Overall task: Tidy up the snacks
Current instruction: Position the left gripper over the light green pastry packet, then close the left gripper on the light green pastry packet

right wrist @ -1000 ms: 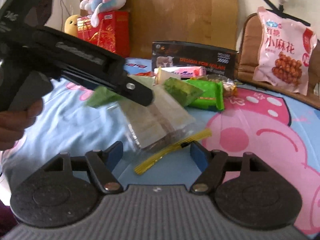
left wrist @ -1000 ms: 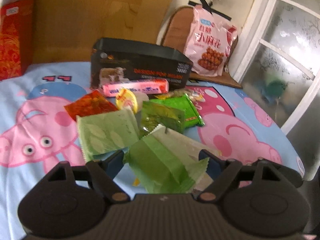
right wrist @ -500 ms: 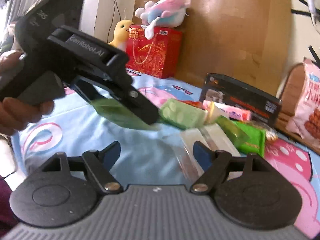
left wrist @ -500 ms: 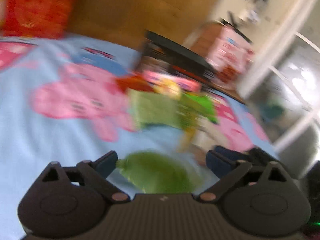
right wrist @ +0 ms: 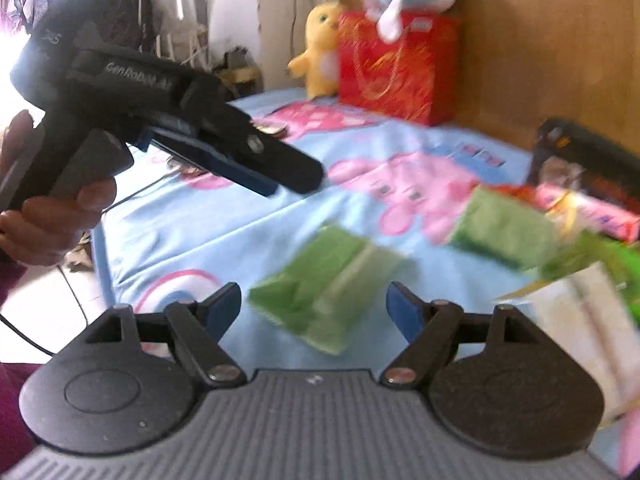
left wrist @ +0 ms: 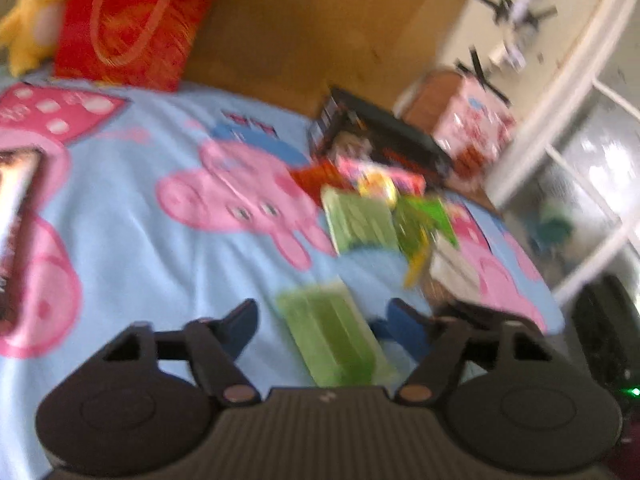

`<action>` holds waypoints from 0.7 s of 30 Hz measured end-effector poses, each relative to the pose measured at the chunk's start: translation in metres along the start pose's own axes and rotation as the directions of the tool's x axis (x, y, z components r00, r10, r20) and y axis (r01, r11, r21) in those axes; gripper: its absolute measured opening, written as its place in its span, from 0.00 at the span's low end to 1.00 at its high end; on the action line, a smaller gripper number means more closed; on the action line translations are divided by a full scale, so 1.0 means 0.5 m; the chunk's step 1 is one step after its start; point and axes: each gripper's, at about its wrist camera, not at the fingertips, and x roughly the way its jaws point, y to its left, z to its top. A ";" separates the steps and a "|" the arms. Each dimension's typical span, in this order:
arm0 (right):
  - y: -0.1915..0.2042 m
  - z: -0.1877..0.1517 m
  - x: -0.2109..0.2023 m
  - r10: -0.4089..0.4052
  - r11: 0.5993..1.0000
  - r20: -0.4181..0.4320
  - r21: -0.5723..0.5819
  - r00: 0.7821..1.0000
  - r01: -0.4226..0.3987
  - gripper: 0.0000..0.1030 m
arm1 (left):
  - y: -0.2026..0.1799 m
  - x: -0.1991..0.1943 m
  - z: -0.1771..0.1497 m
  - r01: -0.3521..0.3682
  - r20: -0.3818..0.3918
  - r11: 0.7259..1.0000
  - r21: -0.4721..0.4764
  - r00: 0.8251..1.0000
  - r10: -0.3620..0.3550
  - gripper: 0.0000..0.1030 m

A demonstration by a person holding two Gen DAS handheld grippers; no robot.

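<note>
Left gripper [left wrist: 322,322]: jaws apart and just been closing; the green packet [left wrist: 334,340] lies between them on the cloth, pads not pressing it
Right gripper [right wrist: 314,302]: jaws wide, nothing held; the same green packet [right wrist: 326,286] lies just ahead between its fingertips, both views blurred
Hand [right wrist: 48,216]: grips the left gripper's handle, raised over the near left of the cloth
Snack pile [left wrist: 380,208]: green, red, pink and yellow wrappers heaped together, well apart from the lone packet, just in front of a black box [left wrist: 384,140]
Surface: blue cloth [left wrist: 132,248] with pink cartoon pigs, slightly rumpled
Back edge: red gift bag [right wrist: 396,64] with a yellow plush [right wrist: 320,52] beside it and a pastel plush on top, against a brown wooden panel [left wrist: 320,20]
Right edge: pink snack bag [left wrist: 474,128] leaning on a chair back; white-framed glass door [left wrist: 592,152] beyond
Open room: bare cloth stretches left of the packet toward the red bag; the cloth's left edge drops to a pale floor [right wrist: 60,304]
</note>
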 end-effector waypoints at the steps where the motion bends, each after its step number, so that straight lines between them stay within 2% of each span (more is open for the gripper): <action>1: 0.011 -0.003 0.007 -0.014 1.000 -0.013 -0.013 1.000 0.014 0.80 | -0.002 0.010 -0.006 0.021 -0.024 1.000 -0.001 0.999 -0.021 0.60; 3: 0.030 -0.009 0.008 -0.047 0.998 -0.010 -0.052 0.999 0.046 0.78 | -0.002 0.038 -0.019 0.060 -0.073 0.998 -0.019 0.996 -0.061 0.55; 4: 0.031 -0.009 0.007 -0.054 0.997 -0.008 -0.054 0.999 0.054 0.76 | -0.006 0.045 -0.026 0.063 -0.055 0.998 -0.021 0.996 -0.064 0.55; 6: 0.031 -0.011 0.003 -0.080 0.996 0.000 -0.050 0.997 0.080 0.64 | -0.021 0.053 -0.027 0.044 -0.040 0.999 0.001 0.998 -0.044 0.55; 7: 0.028 -0.010 0.001 -0.093 0.995 0.000 -0.045 0.996 0.093 0.61 | -0.025 0.055 -0.024 0.046 -0.037 0.999 0.001 0.998 -0.046 0.55; 9: 0.023 -0.008 -0.005 -0.120 0.993 -0.002 -0.021 0.993 0.120 0.55 | -0.030 0.056 -0.013 0.102 -0.024 0.995 -0.018 0.994 -0.102 0.53; 11: 0.018 -0.007 -0.015 -0.167 0.986 0.010 -0.009 0.986 0.167 0.55 | -0.048 0.047 0.008 0.121 0.001 0.993 0.009 0.993 -0.121 0.53; 14: 0.003 0.015 -0.044 -0.214 0.977 0.083 0.023 0.973 0.212 0.52 | -0.085 0.040 0.052 0.101 0.051 0.992 0.081 0.993 -0.105 0.53; 16: -0.012 0.038 -0.068 -0.244 0.970 0.142 0.037 0.959 0.241 0.51 | -0.109 0.044 0.092 0.103 0.083 0.987 0.121 0.990 -0.114 0.53; 21: -0.087 0.105 -0.093 -0.387 0.917 0.232 -0.002 0.892 0.399 0.51 | -0.175 0.110 0.222 0.124 0.139 0.974 0.192 0.979 -0.152 0.53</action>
